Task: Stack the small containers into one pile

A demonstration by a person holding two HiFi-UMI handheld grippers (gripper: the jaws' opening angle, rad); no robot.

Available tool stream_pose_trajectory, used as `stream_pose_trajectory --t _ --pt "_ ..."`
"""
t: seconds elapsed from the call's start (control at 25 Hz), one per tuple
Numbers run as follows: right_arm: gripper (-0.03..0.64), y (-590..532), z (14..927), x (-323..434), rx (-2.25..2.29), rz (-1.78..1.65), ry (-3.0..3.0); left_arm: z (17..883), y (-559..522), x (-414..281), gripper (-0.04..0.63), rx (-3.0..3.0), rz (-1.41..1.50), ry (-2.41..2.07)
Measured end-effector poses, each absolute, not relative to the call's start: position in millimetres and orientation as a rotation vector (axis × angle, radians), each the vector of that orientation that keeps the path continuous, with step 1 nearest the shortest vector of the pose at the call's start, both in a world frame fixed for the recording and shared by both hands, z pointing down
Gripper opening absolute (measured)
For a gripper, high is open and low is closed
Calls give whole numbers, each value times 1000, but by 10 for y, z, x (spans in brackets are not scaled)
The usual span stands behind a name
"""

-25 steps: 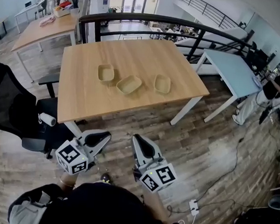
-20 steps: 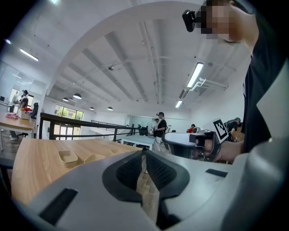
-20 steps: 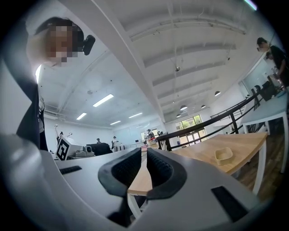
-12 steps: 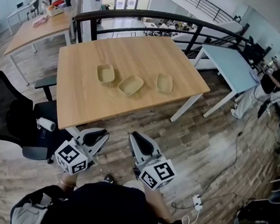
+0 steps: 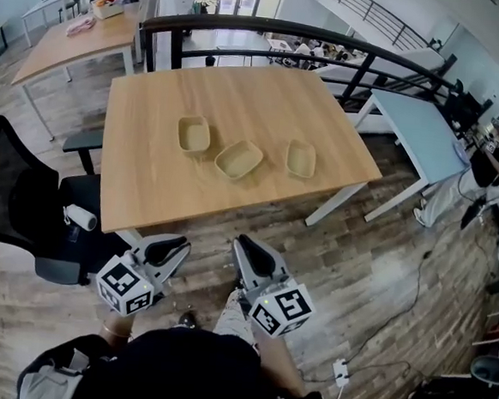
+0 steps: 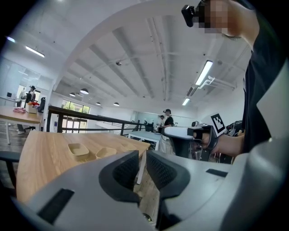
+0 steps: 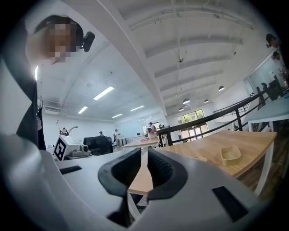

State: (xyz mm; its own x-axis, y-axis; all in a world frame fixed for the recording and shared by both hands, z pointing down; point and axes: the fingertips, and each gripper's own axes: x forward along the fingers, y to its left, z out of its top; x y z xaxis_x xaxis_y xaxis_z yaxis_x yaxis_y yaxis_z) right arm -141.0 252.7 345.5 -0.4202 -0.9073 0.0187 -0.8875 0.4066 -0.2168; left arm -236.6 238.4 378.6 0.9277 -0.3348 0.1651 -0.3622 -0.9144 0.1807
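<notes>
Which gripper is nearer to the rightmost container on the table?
Right. The right gripper is short of the rightmost container, slightly left of it; the left gripper is farther left.

The right gripper hides most of the surface in its own view, and part of a container. The black chair runs off the head view's left edge. On the far table, the items are too small to tell.

Bench: pale wood, smooth matt top.
Containers: beige, matt, moulded-fibre look.
Floor: grey-brown wood planks, slight sheen.
Chair: black mesh back.
</notes>
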Motion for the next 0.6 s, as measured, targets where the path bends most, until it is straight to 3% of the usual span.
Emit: stream_pose_trajectory --t 0.6 --pt "32 1568 3530 -1001 -1438 -313 2662 3819 1610 -1985 43 2831 234 -735"
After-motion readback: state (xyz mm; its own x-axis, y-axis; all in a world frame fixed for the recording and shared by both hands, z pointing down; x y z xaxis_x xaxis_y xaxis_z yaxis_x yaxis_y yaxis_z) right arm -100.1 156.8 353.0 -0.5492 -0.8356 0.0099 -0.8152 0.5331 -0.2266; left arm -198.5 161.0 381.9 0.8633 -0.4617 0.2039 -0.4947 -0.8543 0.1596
